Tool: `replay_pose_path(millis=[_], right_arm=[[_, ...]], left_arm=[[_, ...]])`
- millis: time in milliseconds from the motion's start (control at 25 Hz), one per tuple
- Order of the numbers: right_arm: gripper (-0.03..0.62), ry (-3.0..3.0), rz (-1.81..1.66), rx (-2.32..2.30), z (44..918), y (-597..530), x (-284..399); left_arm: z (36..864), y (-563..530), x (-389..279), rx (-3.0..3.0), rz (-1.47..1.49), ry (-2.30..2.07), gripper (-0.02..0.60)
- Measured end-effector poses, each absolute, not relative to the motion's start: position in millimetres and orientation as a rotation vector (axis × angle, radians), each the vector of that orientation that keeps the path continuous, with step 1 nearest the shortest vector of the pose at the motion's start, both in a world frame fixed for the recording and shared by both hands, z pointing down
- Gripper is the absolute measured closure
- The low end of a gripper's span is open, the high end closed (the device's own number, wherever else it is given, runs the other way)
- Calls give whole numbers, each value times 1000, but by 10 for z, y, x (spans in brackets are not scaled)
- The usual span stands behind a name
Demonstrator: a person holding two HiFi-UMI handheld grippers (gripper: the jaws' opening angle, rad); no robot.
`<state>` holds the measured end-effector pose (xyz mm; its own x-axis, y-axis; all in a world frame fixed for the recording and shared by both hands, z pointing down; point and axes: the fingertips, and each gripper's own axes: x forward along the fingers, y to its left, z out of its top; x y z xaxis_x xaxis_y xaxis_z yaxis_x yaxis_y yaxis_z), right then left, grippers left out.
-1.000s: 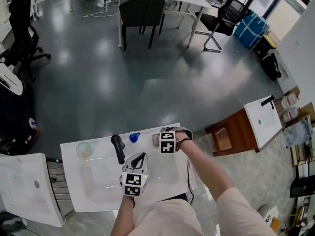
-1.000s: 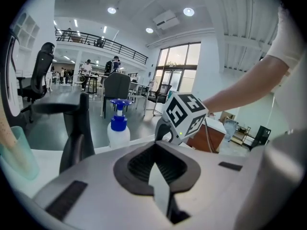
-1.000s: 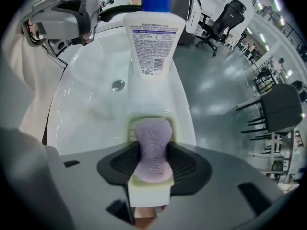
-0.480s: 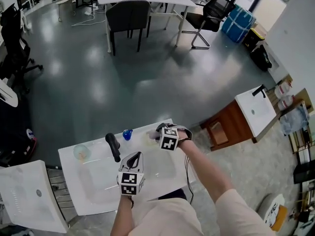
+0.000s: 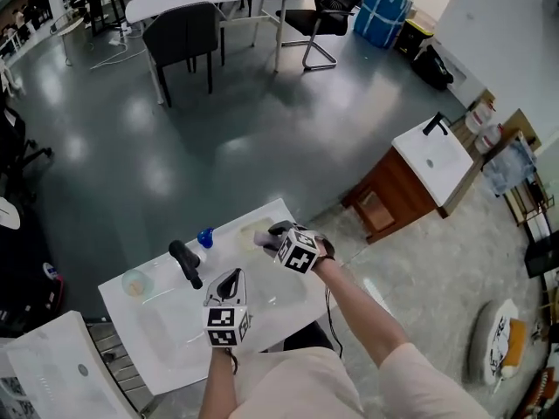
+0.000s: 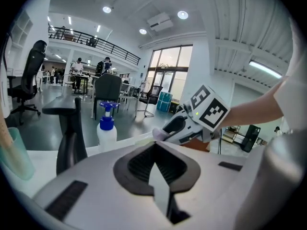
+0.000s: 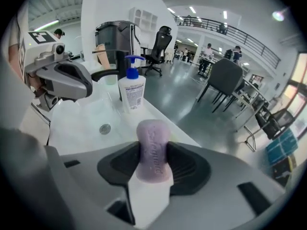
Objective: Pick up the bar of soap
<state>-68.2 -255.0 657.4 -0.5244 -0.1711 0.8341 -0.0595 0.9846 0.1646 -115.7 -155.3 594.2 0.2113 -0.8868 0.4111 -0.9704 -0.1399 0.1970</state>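
the right claw (image 7: 154, 164) is clamped on the purple bar of soap (image 7: 153, 145), which stands on end between its pads, over the rim of the white bench (image 5: 162, 347) and near the pump bottle (image 7: 132, 91). the left claw (image 6: 154, 161) has its jaws together, empty, above the bench beside the black tap (image 5: 185, 264)

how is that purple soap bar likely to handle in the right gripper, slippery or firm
The bar of soap shows no dent where it sits between the pads of the right gripper, so it is probably stiff. Its smooth, rounded sides look slippery, and it may slide or twist if the squeeze is uneven. It seems small and likely light.
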Motion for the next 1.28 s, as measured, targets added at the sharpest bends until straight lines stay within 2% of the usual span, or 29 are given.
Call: replay_pose_path(millis=[680,1280], right_arm=[[410,-2491,275,663,6190,-2026,-619],[410,-2579,541,988,6159,-1783,-282]], left_arm=[[5969,-1433,-1185,2110,247,-1672,578],[6031,-1434,-1178,2115,270,-1667,578]])
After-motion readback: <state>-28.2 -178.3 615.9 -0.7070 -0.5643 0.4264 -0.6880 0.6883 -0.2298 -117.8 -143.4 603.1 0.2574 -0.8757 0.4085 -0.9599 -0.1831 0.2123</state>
